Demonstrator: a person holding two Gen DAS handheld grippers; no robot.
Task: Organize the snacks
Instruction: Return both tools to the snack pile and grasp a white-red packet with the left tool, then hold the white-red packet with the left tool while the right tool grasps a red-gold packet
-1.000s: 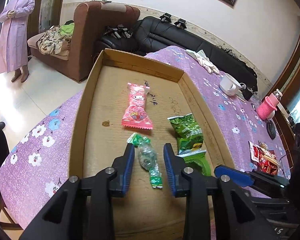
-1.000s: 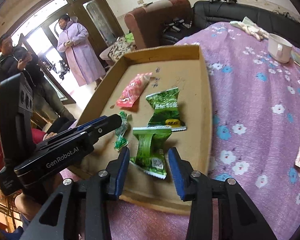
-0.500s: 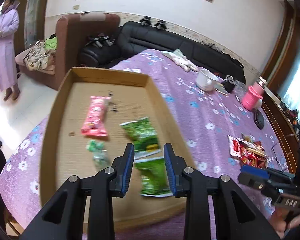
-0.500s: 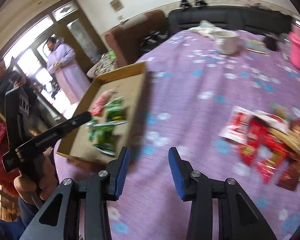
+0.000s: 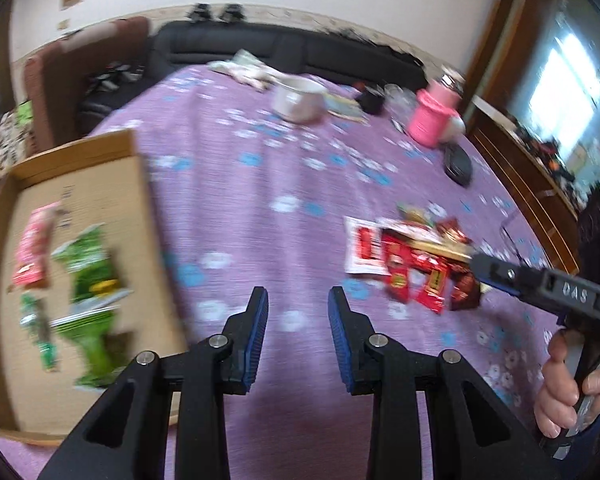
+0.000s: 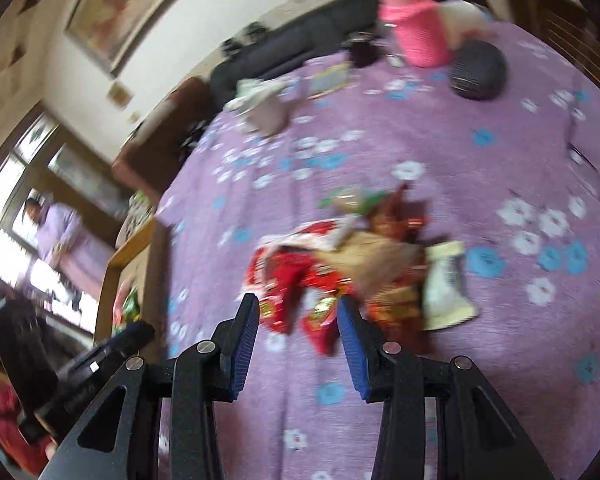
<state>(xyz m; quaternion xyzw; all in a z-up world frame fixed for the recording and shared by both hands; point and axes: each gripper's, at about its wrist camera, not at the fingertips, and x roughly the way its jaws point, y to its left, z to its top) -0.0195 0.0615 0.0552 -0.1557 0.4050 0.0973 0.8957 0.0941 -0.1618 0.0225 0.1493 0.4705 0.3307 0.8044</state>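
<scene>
A shallow cardboard box (image 5: 140, 184) lies on the purple flowered tablecloth at the left. It holds a pink packet (image 5: 34, 250), two green packets (image 5: 90, 264) and a small green candy (image 5: 38, 328). A pile of mostly red snack packets (image 5: 414, 268) lies on the cloth to the right; it also shows in the right wrist view (image 6: 340, 268). My left gripper (image 5: 298, 336) is open and empty over bare cloth between box and pile. My right gripper (image 6: 298, 336) is open and empty, just short of the pile. Both views are motion-blurred.
At the far side of the table stand a white mug (image 5: 298, 100), a pink container (image 5: 434, 118), a dark oval object (image 5: 458, 164) and a white cloth (image 5: 246, 70). A black sofa and a brown armchair stand behind. A person in lilac (image 6: 54, 232) stands by the doorway.
Both grippers have swung right, away from the box toward the red snack pile. The green packets they hovered over stay in the box. Both remain open and empty.
</scene>
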